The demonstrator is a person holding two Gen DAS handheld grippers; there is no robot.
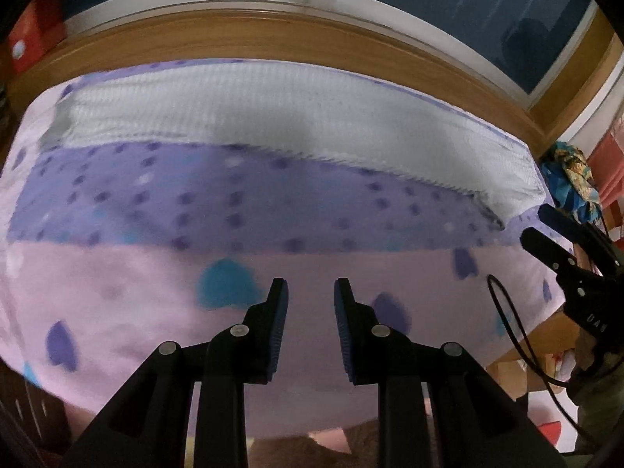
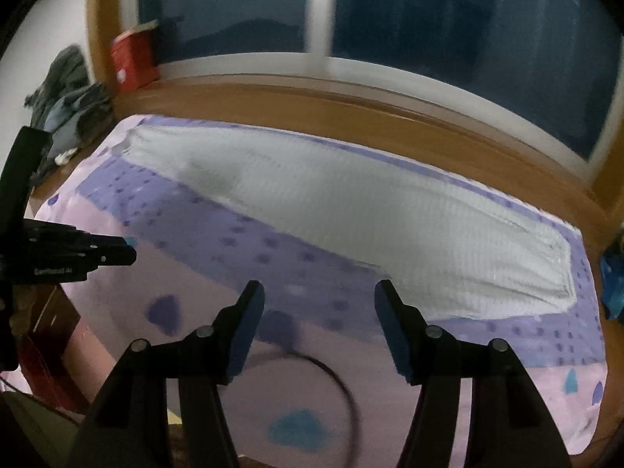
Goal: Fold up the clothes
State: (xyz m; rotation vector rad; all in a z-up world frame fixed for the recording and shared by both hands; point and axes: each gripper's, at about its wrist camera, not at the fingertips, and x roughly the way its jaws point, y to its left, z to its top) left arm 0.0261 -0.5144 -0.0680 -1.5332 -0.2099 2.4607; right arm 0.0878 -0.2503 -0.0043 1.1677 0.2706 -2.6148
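Both black two-finger tongs angle downward, empty: left tongs [image 1: 311, 292] narrowly parted, right tongs [image 2: 319, 296] spread wider, blue pads apart.

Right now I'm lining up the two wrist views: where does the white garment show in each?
Left wrist: the white garment stretches across the upper middle, on the purple dotted band.
Right wrist: it runs diagonally from upper left to right of centre.
Shared landmark: the wooden window ledge just behind it.

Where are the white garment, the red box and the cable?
white garment [image 2: 351, 218], right wrist view, middle of the cloth
red box [image 2: 134, 60], right wrist view, front face
cable [image 1: 507, 323], left wrist view, loop's left side
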